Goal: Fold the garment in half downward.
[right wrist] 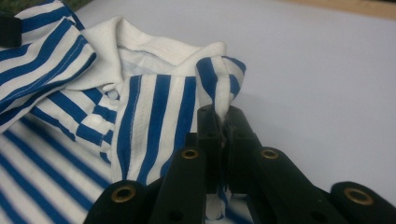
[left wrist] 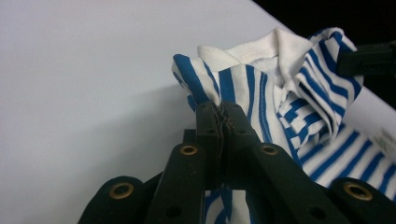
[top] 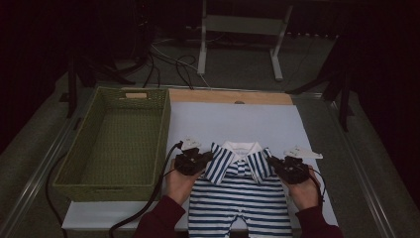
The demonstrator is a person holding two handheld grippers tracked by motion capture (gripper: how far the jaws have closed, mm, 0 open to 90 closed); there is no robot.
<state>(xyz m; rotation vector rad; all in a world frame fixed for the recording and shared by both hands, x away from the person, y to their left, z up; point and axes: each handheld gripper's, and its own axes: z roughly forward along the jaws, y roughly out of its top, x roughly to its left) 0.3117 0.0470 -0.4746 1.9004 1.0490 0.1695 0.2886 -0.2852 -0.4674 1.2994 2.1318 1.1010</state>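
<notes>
Gripping the striped shirt (top: 241, 191) by its shoulders, left claw (top: 207, 157) and right claw (top: 274, 161) are clenched on fabric; it lies on the white counter (top: 237, 121). Keeping both pulls even avoids wrinkles.

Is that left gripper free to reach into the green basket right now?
Probably not yet: the left gripper is shut on the striped shirt, though the green basket sits open right beside it.
</notes>
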